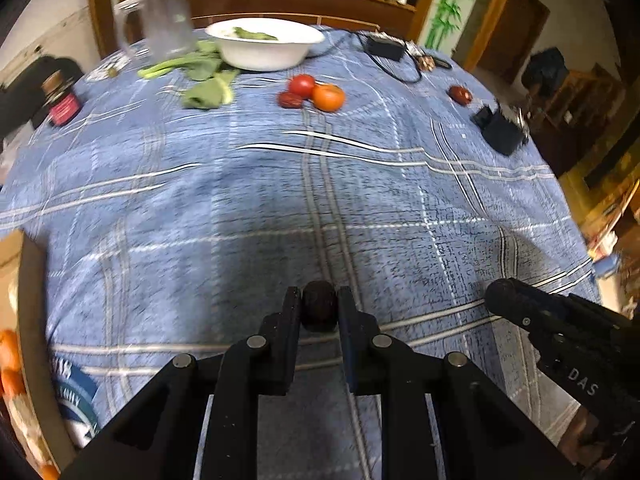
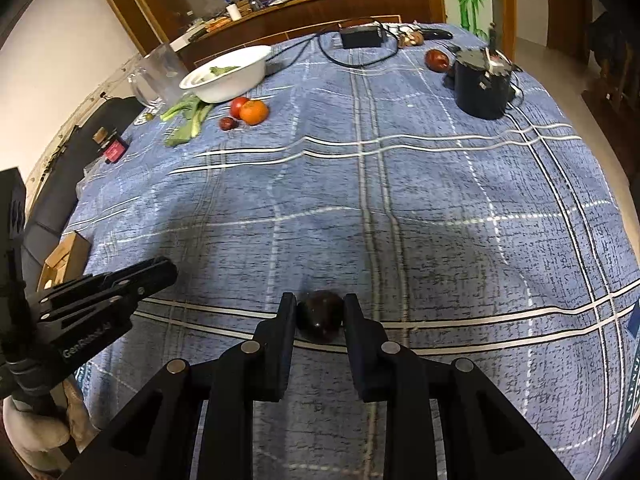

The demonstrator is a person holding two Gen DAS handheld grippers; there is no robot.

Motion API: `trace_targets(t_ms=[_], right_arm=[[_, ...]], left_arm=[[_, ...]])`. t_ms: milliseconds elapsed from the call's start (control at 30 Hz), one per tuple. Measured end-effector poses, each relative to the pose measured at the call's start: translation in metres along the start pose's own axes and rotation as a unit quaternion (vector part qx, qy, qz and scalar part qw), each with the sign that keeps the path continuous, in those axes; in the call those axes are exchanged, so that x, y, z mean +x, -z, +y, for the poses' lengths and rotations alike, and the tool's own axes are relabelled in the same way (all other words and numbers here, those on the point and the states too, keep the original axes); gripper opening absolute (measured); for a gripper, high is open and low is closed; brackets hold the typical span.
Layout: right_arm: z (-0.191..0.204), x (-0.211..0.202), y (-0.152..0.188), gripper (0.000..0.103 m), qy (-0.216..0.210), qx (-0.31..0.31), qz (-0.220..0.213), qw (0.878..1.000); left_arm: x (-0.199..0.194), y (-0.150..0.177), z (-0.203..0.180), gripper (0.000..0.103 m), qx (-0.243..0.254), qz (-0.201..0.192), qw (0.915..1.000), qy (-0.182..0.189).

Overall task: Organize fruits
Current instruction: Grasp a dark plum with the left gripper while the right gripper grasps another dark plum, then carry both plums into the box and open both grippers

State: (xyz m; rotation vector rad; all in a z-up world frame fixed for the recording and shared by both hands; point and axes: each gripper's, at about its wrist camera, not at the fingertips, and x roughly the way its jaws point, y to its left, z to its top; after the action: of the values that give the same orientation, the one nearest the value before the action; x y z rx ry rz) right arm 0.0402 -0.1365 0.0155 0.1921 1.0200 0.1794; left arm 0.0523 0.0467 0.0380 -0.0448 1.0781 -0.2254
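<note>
In the left wrist view my left gripper [image 1: 319, 299] is shut on a small dark round fruit [image 1: 319, 314], just above the blue checked tablecloth [image 1: 280, 200]. In the right wrist view my right gripper [image 2: 320, 303] is shut on a larger dark round fruit [image 2: 322, 318]. Each gripper also shows from the side in the other's view: the right gripper [image 1: 498, 294] and the left gripper [image 2: 170, 270]. Far across the table a tomato [image 1: 302, 85], an orange [image 1: 328, 97] and a small dark red fruit [image 1: 290, 99] lie together. Another red fruit [image 1: 460, 94] lies apart at the right.
A white bowl [image 1: 264, 46] with greens stands at the back, with leafy stalks [image 1: 200, 80] and a glass jug [image 1: 164, 20] beside it. A small bottle [image 1: 60, 100] stands at the left, a black pot [image 2: 482, 84] at the right. A brown-rimmed container [image 1: 34, 320] holds orange fruit.
</note>
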Motion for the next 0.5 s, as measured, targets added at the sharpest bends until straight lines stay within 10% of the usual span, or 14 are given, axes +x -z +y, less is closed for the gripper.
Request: trace_targets(t_ms=[500], right_arm=[[0.167, -0.008, 0.020, 0.026, -0.136, -0.114, 0.029, 0.984]], left_arm=[[-0.126, 0.064, 0.129, 0.018, -0.138, -0.067, 0.9874, -0.041]])
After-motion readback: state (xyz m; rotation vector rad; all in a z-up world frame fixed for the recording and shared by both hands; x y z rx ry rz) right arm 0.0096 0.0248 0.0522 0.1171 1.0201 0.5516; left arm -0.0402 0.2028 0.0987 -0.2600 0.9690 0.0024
